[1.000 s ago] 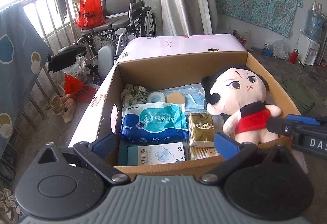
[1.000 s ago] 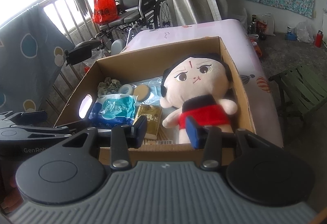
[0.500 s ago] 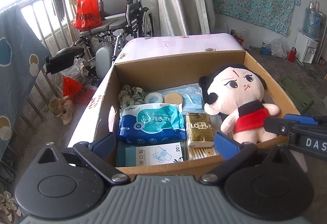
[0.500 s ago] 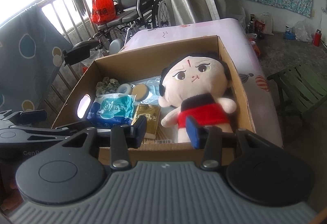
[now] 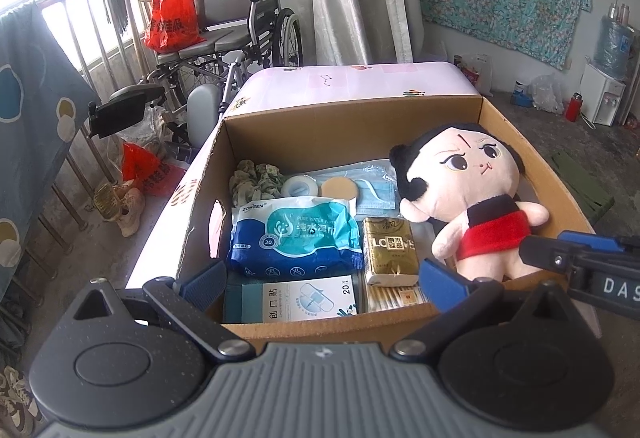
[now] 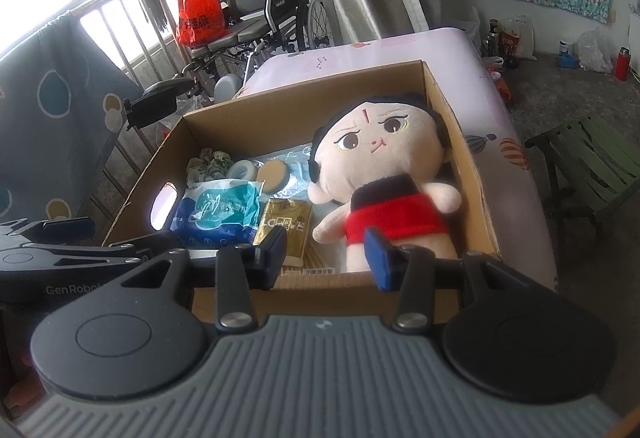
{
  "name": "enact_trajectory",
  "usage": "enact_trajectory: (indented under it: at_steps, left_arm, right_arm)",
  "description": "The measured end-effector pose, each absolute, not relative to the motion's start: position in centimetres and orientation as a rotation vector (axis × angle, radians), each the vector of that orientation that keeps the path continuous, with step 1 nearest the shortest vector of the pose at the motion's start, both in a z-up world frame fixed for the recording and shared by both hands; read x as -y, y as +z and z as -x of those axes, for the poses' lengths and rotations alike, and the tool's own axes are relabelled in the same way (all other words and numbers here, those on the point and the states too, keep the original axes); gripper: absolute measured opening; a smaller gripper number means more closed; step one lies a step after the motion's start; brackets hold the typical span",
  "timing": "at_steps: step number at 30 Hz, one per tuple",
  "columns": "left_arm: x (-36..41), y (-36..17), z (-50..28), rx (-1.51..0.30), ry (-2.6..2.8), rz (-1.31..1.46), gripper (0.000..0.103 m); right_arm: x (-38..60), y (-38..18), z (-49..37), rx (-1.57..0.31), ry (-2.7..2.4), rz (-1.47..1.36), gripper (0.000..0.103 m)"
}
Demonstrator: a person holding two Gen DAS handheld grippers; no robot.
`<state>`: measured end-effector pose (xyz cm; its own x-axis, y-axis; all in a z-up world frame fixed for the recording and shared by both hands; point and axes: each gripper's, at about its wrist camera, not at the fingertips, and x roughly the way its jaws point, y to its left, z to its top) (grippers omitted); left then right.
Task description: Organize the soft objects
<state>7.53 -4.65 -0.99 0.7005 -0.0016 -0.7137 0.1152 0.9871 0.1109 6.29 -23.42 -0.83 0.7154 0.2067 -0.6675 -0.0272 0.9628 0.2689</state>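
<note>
Because everything in the cardboard box (image 5: 352, 118) is soft or bagged, each piece should handle light and yielding, and a pinch will sink in before it holds. At the left sits the wet-wipe pack (image 5: 296, 238), slick film over a squashy fill, best taken across its short sides, where the pads are less likely to slide. Beside it lies the gold tissue pack (image 5: 390, 250), small and easily crushed. At the right, the plush doll (image 6: 384, 182) leans against the box's right wall, head toward the far end; its red-clad torso looks the firmest place to grip, the big head likely to flop.

The left claw (image 5: 320, 280) hangs over the near rim of the box, tilted downward, jaws spread wide and empty. The right claw (image 6: 326, 252) is pitched down likewise just short of the doll's legs, jaws partly parted with nothing between them.
</note>
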Motion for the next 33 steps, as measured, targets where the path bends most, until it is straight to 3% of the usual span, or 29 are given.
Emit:
enact_trajectory:
  at_steps: [33]
  left_arm:
    - [5.2,-0.9,-7.2,-0.782,-0.048,-0.179,0.103]
  right_arm:
    - [23.6,-0.9,-6.3,-0.780,0.132,-0.262,0.045]
